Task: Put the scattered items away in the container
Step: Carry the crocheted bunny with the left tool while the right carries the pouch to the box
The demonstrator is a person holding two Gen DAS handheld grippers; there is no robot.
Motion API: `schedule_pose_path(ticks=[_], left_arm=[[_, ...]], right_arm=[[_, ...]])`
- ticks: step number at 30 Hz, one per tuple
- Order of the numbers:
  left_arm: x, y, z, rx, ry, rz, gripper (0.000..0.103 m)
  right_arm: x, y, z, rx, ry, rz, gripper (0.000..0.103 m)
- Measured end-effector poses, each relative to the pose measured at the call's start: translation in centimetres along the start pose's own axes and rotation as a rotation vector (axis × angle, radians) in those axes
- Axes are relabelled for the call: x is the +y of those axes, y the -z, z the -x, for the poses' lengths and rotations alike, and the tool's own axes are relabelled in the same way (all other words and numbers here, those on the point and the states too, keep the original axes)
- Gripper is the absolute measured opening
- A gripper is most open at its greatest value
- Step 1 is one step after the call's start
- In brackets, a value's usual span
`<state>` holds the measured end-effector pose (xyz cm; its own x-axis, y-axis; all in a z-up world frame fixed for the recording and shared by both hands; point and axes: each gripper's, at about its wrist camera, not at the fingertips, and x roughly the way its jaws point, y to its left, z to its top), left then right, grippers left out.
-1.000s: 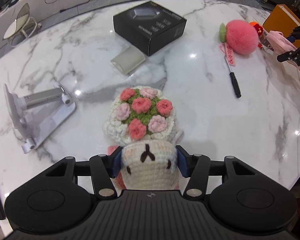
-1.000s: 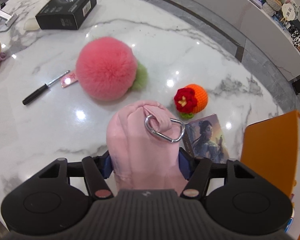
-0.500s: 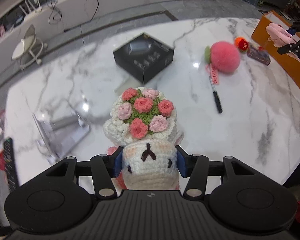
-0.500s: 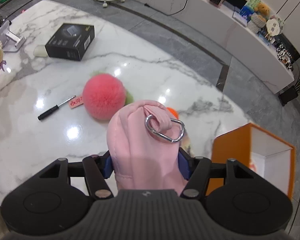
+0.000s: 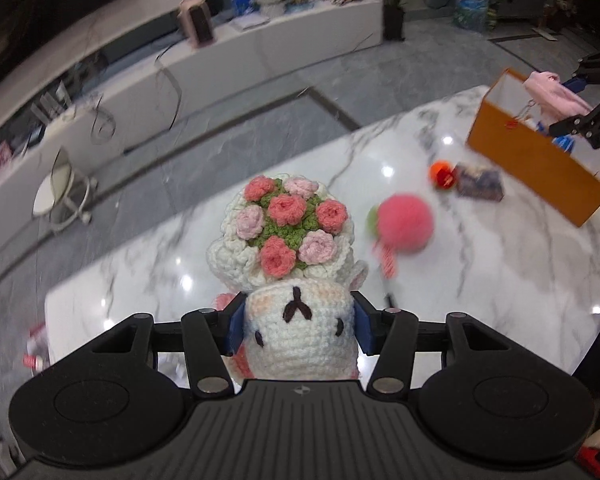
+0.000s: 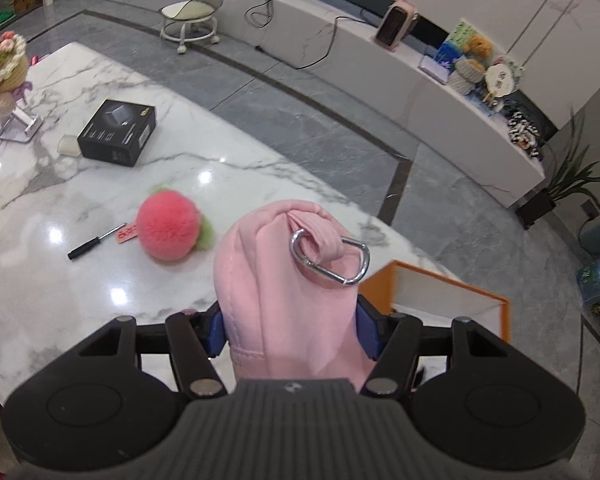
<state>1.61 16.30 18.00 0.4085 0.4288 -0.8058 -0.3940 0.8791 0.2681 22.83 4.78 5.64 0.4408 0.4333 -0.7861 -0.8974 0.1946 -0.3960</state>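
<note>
Crocheted yarn fills your left wrist view: the left gripper (image 5: 298,330) is clenched on the crochet doll (image 5: 288,280) at its head, carried above the marble table (image 5: 480,280). It is soft and light, so the squeezed yarn should hold without slipping. The orange box (image 5: 540,168) stands well apart to the right.

Your right wrist view shows the right gripper (image 6: 294,330) grasping the pink pouch (image 6: 284,280) by its padded body, carabiner (image 6: 332,258) dangling free, just beside the box's open mouth. The pouch is limp, so expect it to sag and drop easily.
</note>
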Motion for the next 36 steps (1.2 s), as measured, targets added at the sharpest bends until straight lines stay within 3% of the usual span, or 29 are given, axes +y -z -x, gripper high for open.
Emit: schedule_pose_path(ticks=[8,17,26,36], left_arm=[[-6.6,-6.9,-0.4,-0.076,0.093,-0.083,0.06],[-16.8,-14.2,-2.9,-0.114,0.18,-0.227,0.06],[-25.6,-18.5,-6.7,-0.117,0.258,-0.349,0.06],[-31.0,-22.1,-11.4,-0.106,0.275,-0.375,0.06]], right_arm=[[-4.0,2.1,2.4,-0.009,0.039,-0.033,0.064],[-9.3,6.5,3.0,-0.001,0.065,-0.103,0.064],[-14.4,11.5,1.4,0.044,0.078,-0.191,0.064],[-17.6,14.4,-1.5,0.051,0.025,-0.27,0.064]])
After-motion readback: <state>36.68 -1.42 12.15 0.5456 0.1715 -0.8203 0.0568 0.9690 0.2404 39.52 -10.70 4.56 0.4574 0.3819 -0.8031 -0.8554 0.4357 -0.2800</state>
